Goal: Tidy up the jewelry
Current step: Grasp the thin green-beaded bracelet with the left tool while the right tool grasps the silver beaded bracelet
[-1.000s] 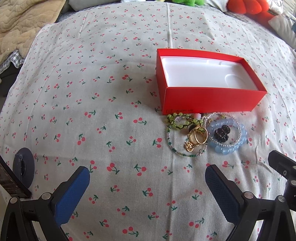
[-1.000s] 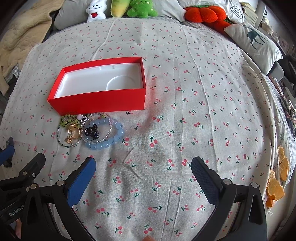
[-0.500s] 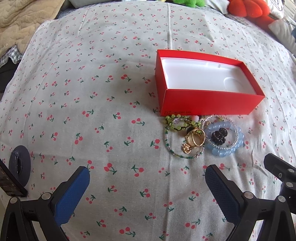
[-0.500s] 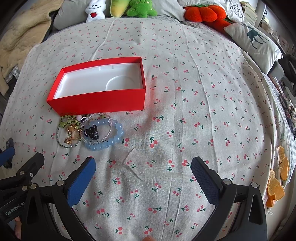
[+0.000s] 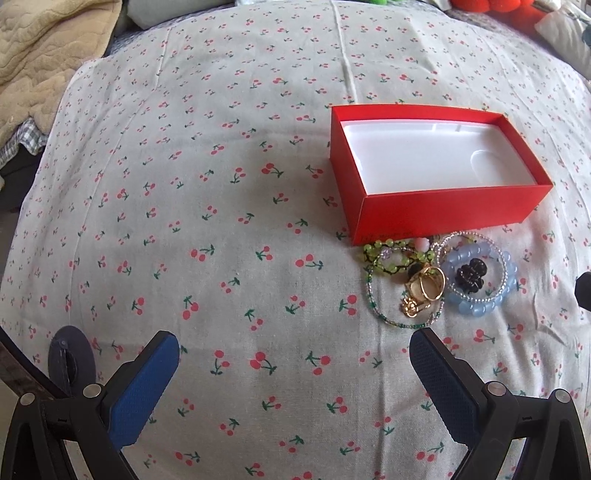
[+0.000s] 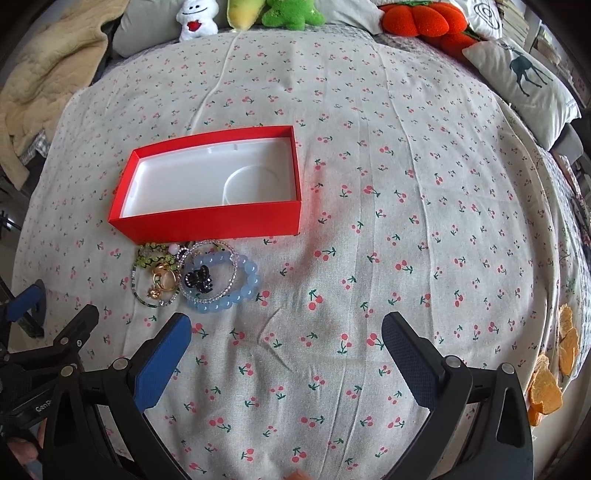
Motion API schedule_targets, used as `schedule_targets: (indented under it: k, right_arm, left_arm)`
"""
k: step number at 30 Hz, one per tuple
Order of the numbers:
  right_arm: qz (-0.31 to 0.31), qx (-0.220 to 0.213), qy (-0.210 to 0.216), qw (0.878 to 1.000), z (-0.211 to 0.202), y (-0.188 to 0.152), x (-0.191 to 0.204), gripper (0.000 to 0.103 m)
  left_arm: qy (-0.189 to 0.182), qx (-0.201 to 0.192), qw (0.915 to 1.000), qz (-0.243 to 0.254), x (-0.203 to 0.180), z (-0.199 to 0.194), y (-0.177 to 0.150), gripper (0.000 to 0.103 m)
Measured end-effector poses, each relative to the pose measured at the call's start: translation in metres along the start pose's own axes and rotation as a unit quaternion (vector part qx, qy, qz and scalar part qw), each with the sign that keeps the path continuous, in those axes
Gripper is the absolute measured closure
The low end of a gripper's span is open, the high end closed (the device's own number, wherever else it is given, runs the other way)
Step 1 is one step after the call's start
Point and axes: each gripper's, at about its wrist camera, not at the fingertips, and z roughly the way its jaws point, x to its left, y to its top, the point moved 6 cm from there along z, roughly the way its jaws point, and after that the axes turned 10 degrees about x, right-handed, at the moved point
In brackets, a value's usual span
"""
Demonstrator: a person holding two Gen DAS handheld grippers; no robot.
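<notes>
Left wrist view: the jewelry (image 5: 439, 280) lies in a tangled heap touching the near wall of the red box (image 5: 443, 218), ahead of my left claw (image 5: 295, 373) and off to its right, just beyond the right finger. From my right claw (image 6: 286, 343) the same heap sits ahead and to the left, just past the left finger. Both claws are spread wide and hold nothing, and I judge the left one slightly nearer to the gold ring (image 5: 428, 284) and green beads (image 5: 384, 262), the right one nearer to the blue bracelet (image 6: 229, 284) and the black charm (image 6: 199, 280) inside it. The box runs lengthwise across my view, open, its white tray bare, so each piece has only a short lift over the near wall. Everything rests on a soft cherry-print sheet (image 6: 369, 184) that creases under pressure. Beyond the box, plush toys (image 6: 240, 14) and a pillow (image 6: 524, 81) line the far edge.
</notes>
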Motion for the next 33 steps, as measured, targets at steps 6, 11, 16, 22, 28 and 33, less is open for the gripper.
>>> schedule_targets:
  k: [6, 11, 16, 22, 28, 33]
  right_arm:
    - [0.0, 0.004, 0.012, 1.0, 0.007, 0.02, -0.004, 0.001]
    - [0.033, 0.034, 0.104, 0.993, 0.035, 0.02, -0.009, 0.027]
    - [0.043, 0.047, 0.148, 0.987, 0.049, 0.029, -0.004, 0.046]
    - [0.028, 0.047, 0.152, 0.987, 0.058, 0.043, 0.006, 0.064]
    - [0.013, 0.068, 0.142, 0.987, 0.079, 0.048, 0.015, 0.079]
    - [-0.002, 0.076, 0.114, 0.991, 0.09, 0.048, 0.02, 0.09]
  left_arm:
    - [-0.056, 0.009, 0.9984, -0.009, 0.011, 0.007, 0.016, 0.004]
    - [-0.162, 0.029, 0.9845, -0.06, 0.02, 0.027, 0.022, 0.025]
    - [-0.235, 0.059, 0.967, -0.079, 0.008, 0.043, 0.027, 0.051]
    - [-0.226, 0.085, 0.9683, -0.065, -0.01, 0.064, 0.026, 0.075]
    - [-0.197, 0.084, 0.9763, -0.03, -0.024, 0.07, 0.028, 0.077]
    - [-0.154, 0.081, 0.9847, -0.001, -0.033, 0.072, 0.028, 0.082]
